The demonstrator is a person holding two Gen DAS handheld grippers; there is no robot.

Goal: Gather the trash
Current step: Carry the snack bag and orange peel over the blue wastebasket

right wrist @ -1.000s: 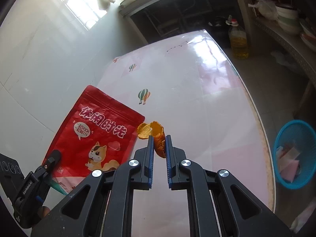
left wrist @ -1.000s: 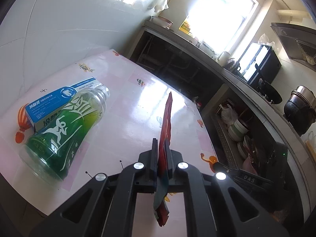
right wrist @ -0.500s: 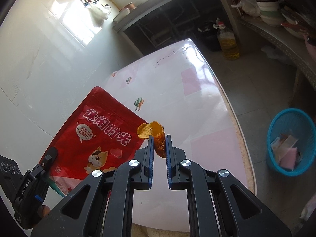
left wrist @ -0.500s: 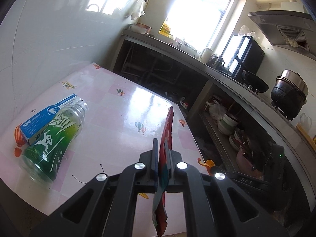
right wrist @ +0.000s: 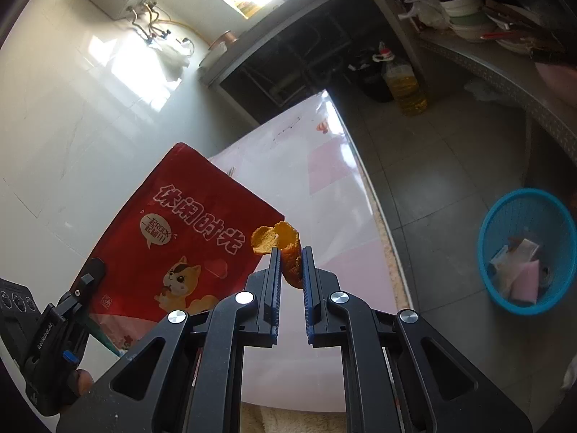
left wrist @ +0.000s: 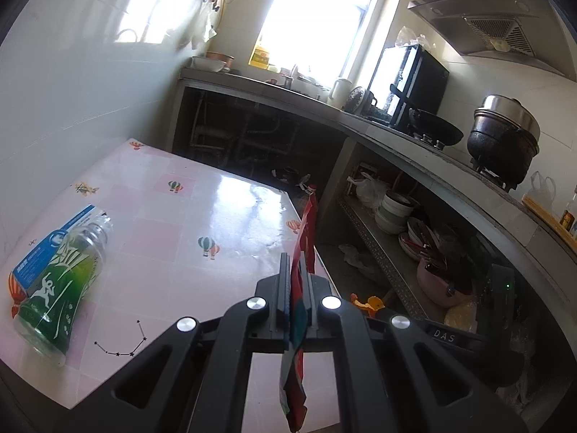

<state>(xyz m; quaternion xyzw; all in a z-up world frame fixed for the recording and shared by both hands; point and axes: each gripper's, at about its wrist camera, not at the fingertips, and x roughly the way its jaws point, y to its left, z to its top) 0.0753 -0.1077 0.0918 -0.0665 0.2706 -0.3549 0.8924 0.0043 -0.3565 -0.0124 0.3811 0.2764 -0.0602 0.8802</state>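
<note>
1. The left hand-held gripper (left wrist: 298, 281) is closed tight on a red snack bag (right wrist: 180, 238), clamped near the bag's lower edge; in the left wrist view the bag shows edge-on as a thin red strip rising between the jaws
2. In the right wrist view the same bag hangs flat-on at the left, held up off the worktop (right wrist: 324, 180), with white lettering and a cartoon cat on its face
3. The right hand-held gripper (right wrist: 290, 263) grips a piece of orange peel (right wrist: 279, 243) between its blue pads, the curled end of the peel sticking out past the fingertips
4. A green drink bottle (left wrist: 59, 281) lies on its side at the near left of the pink worktop, touching a blue and white box (left wrist: 43, 249) just behind it
5. A blue basket (right wrist: 526, 249) stands on the grey tiled floor to the right of the worktop, well apart from both grippers, with paper scraps inside
6. A jug of yellow oil (right wrist: 404, 84) stands on the floor at the far end, beside the dark shelves
</note>
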